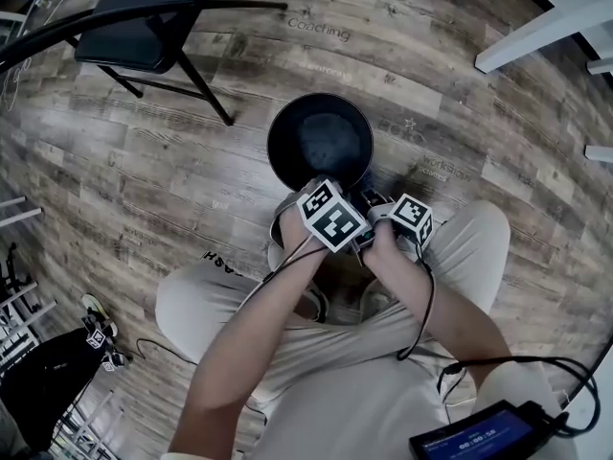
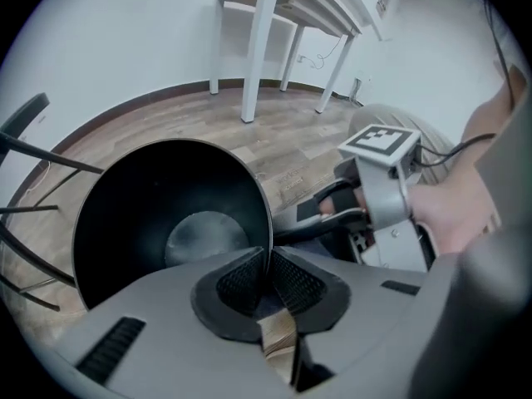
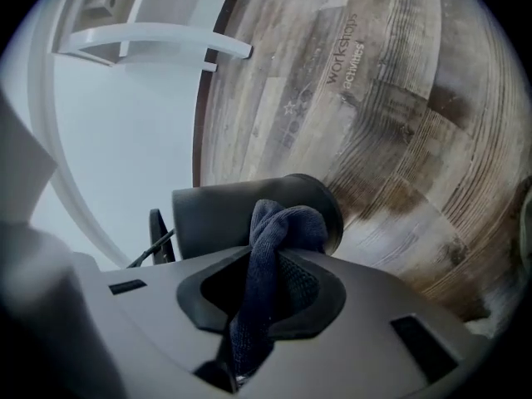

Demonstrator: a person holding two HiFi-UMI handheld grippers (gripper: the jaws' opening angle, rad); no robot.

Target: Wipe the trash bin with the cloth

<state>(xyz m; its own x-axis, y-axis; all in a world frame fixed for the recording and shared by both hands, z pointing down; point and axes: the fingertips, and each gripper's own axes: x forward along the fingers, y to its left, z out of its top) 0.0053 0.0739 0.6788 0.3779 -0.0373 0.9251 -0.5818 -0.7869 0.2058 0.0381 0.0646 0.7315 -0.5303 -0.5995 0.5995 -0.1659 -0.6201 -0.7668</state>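
Your left hand-held gripper (image 2: 268, 274) is clamped on the near rim of the trash bin (image 2: 166, 223) (black, open-topped, on the wood floor (image 1: 144, 190)). Your right hand-held gripper (image 3: 268, 285) pinches the dark blue cloth (image 3: 281, 227), bunched just beside the bin's outer wall; contact unclear.

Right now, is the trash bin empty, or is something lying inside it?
Empty. The head view and the left gripper view both look into the trash bin and show only its bare, dark bottom.
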